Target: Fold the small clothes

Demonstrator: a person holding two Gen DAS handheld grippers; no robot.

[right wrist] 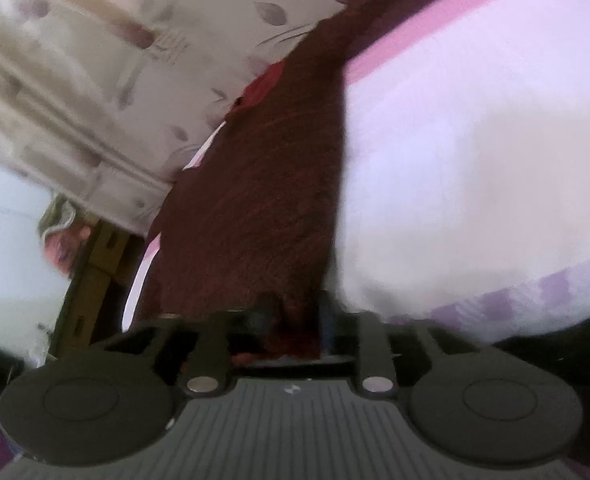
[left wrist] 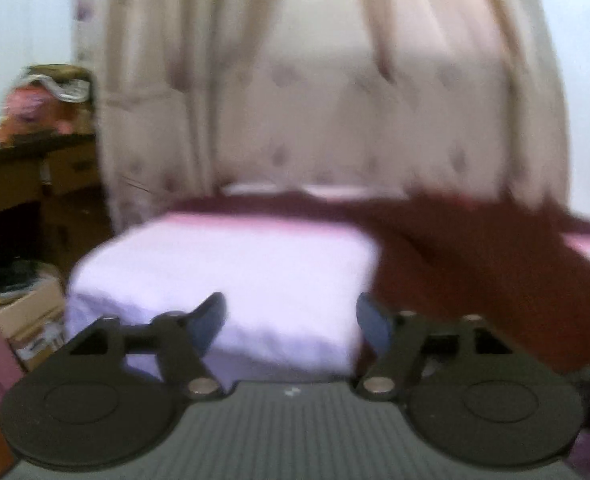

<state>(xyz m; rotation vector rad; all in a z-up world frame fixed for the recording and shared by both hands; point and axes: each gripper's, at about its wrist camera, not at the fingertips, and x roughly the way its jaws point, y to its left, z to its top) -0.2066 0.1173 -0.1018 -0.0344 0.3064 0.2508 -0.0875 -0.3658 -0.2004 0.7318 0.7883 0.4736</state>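
Nearest, the right gripper [right wrist: 291, 322] was seen clamped on one end of the dark red garment [right wrist: 263, 184] — cloth was bunched between the fingers, and the garment ran away from the jaws in a long taut strip toward the far curtain. It was judged to be held up and stretched so it could be straightened before a fold; the view was tilted and blurred, so whether the far end rested on the bed could not be told.

The left gripper [left wrist: 291, 318] was seen with its jaws spread wide and nothing between them, aimed over the near edge of the bed [left wrist: 199, 264]. It was judged to be placed there to take a second corner. In this view the garment [left wrist: 475, 256] was seen at the right, over the bed's pale lilac cover — blurred.

Farther off, a patterned curtain [left wrist: 335, 100] was hung behind the bed, and a dark desk [left wrist: 27, 172] with clutter was seen at far left, boxes [left wrist: 27, 316] below it.
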